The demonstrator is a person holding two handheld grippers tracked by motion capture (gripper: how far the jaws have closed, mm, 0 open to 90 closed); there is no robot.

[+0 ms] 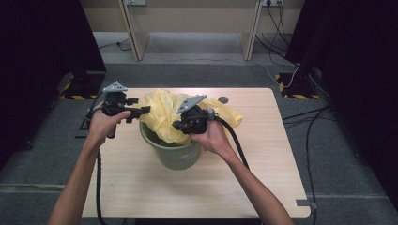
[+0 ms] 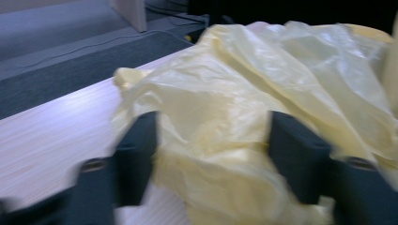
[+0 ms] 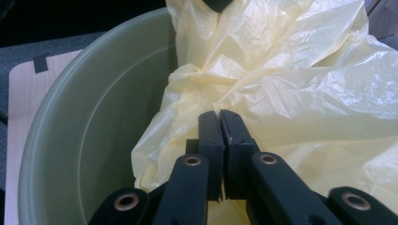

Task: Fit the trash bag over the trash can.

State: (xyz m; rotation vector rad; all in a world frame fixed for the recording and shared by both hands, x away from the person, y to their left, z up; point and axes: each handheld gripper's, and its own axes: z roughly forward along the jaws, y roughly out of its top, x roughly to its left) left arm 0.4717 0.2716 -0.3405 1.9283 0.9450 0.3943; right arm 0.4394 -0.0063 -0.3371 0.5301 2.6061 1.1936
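Observation:
A green bucket (image 1: pixel 177 154) stands mid-table with a crumpled yellow plastic bag (image 1: pixel 162 110) draped over its far rim and hanging into it. My left gripper (image 1: pixel 143 112) is at the bag's left edge. In the left gripper view that gripper (image 2: pixel 216 159) is open wide, with a bulge of the bag (image 2: pixel 244 84) between its jaws. My right gripper (image 1: pixel 178 125) reaches over the bucket's mouth. In the right gripper view its jaws (image 3: pixel 219 119) are pressed together on a fold of the bag (image 3: pixel 305 93), just inside the bucket wall (image 3: pixel 94 117).
The wooden table (image 1: pixel 263 154) has bare surface in front of and to the right of the bucket. A small dark round mark (image 1: pixel 223 100) lies near the far edge. Cables trail on the grey floor, and black curtains hang on both sides.

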